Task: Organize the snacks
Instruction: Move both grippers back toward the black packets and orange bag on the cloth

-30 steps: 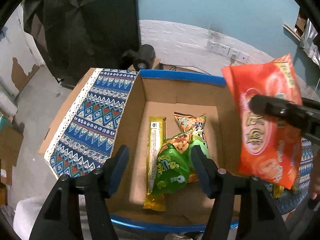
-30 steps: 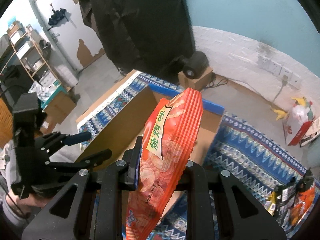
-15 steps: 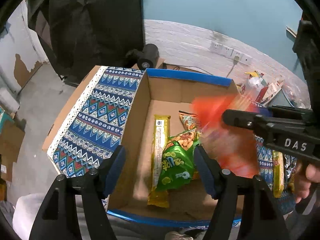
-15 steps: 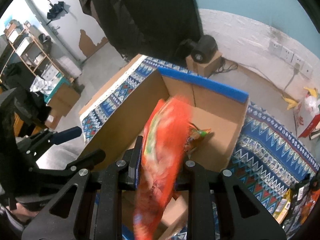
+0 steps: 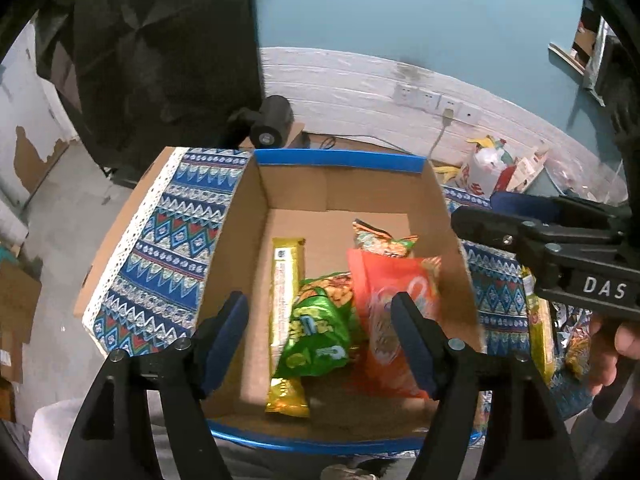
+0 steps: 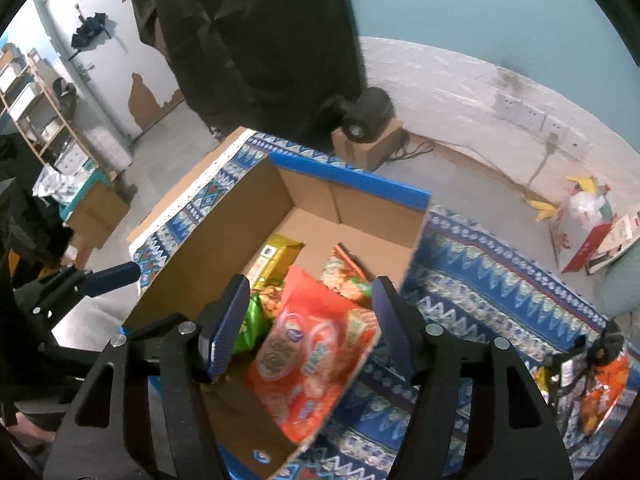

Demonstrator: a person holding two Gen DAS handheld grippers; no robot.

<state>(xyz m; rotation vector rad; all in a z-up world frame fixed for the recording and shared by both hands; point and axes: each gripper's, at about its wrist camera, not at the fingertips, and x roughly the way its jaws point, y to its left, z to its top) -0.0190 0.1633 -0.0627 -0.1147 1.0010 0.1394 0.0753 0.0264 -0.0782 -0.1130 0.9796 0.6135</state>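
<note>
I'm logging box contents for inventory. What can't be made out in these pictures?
- Red bag: print motion-blurred in both views.
- Orange-green packet: lower part under the red bag.
- Snacks on the cloth: small, cut by the right wrist view's edge.
- Cardboard box: near corners hidden behind the left claw.

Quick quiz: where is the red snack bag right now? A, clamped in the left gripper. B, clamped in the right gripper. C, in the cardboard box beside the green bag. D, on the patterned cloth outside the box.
C: the red bag lies in the box next to the green bag, and both the right gripper and left gripper are open with nothing between their fingers.
</note>
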